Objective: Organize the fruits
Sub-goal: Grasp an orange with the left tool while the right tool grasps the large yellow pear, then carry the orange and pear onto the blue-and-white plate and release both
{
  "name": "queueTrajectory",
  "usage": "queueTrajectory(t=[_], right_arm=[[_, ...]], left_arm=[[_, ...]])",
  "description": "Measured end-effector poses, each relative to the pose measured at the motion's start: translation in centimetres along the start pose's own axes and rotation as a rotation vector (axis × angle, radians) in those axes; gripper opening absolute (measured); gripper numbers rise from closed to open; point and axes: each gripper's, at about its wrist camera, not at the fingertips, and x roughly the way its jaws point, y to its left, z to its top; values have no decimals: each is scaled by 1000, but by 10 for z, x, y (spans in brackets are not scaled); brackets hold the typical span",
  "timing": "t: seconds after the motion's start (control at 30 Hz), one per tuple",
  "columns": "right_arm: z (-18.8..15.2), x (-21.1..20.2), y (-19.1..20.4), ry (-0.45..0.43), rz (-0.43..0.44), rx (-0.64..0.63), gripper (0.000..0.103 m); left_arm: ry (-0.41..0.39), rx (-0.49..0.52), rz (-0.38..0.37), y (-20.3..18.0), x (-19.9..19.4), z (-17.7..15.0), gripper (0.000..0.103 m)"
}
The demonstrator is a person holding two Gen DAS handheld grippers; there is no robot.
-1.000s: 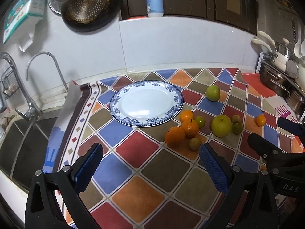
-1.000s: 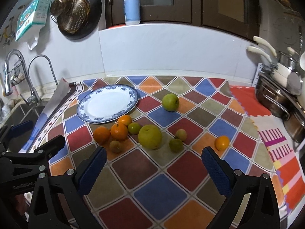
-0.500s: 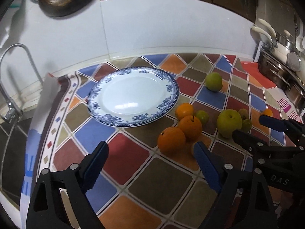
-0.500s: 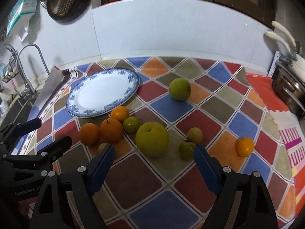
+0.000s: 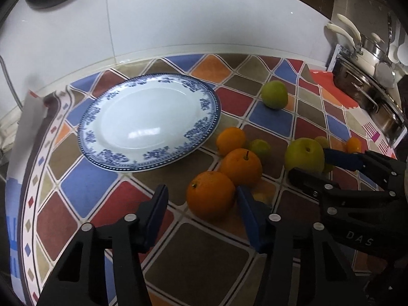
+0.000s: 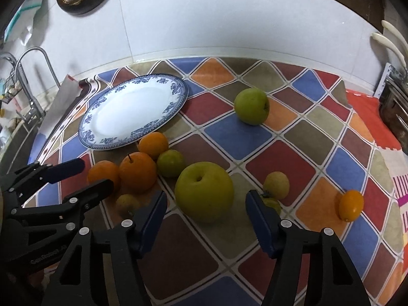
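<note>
Round orange fruit (image 5: 210, 195) sits between the closing blue-padded left gripper (image 5: 201, 215) fingers, pads not yet touching. Large yellow-green apple (image 6: 204, 195) likewise sits ungripped inside the closing right gripper (image 6: 205, 223). Blue-rimmed white plate (image 5: 204, 94) (bare) lies beyond, leftward.

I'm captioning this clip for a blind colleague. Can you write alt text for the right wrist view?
The right gripper, jaws closing but not yet touching, frames a large green apple on a colourful checked tablecloth. Oranges and small green fruits lie nearby, beside an empty blue-rimmed plate.
</note>
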Motion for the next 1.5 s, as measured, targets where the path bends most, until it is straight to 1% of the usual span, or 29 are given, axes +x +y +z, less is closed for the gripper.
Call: queueTrajectory(t=[0.07,0.13,0.2,0.33,0.47,0.6,0.73,0.87,1.03,1.17,1.27,1.37,1.5], right_arm=[[0,2,1,5,1,-4,61],[1,5,1,14,6,-3,55],[1,6,0,15,11,4,51],[1,7,0,13,15,1,50],[0,4,0,9,24,7,50],[2,-4,2,-19,24,-1,50],[10,-13,7,-52,47,-28,50],[26,-17,15,-93,72,-72,50],[56,-10,26,-127,126,-116,50],[82,1,35,-127,168,-137,50],[101,14,43,-118,187,-172,50],[120,29,53,-102,212,-212,50],[140,54,62,-61,231,-212,50]], left_arm=[[11,4,-14,-1,3,0,46],[17,5,-29,-2,5,0,41],[16,7,-29,-2,5,0,41],[12,1,-34,-2,4,0,41],[-19,0,-35,-2,-4,1,40],[-49,-3,-30,1,-14,5,40],[-88,-11,-16,7,-24,14,40],[-136,-9,18,16,-29,27,40],[-180,-3,56,32,-28,45,40],[-203,-9,80,50,-21,61,40],[-198,-21,86,61,-12,71,40],[-175,-40,84,76,4,83,40],[-138,-63,77,97,27,94,40]])
